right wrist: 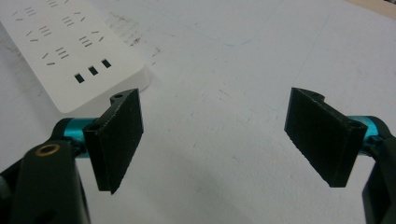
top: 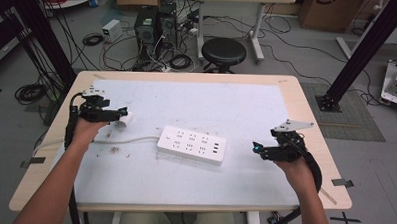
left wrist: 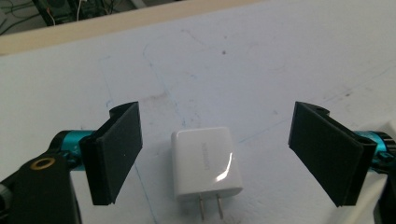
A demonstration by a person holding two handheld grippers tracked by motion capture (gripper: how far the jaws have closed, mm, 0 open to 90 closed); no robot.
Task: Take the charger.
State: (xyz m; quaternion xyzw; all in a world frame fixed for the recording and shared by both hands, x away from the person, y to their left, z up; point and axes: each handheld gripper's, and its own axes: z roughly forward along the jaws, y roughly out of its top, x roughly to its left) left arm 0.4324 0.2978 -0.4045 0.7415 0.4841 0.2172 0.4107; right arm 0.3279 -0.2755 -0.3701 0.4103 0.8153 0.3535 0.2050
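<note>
- High view: a white power strip (top: 192, 145) lies flat near the middle of the white mat (top: 197, 102) that covers the wooden table (top: 306, 111). Its white cord (top: 123, 139) runs off toward the left side.
- High view: the left gripper (top: 120, 113), held in the person's left hand (top: 86, 130), sits near the table's left edge, its tips at a small white charger (top: 126, 119) on the mat.
- High view: the right gripper (top: 258, 148), held in the right hand (top: 297, 168), is low over the mat right of the power strip, apart from it, pointing toward it. A grey three-cornered plate (top: 291, 126) tops it.
- High view: beyond the table, a black stool (top: 223, 52) stands on a floor strewn with cables.
- Left gripper view: the jaws are spread wide. A white USB wall charger (left wrist: 206, 161) lies flat on the mat between them, touching neither pad, its two metal prongs (left wrist: 210, 206) pointing toward the camera.
- Right gripper view: the jaws are released, wide apart, with bare mat between them. The power strip's end (right wrist: 70, 51), with three small rectangular ports (right wrist: 93, 71), lies beyond the left-hand jaw, at upper left.
</note>
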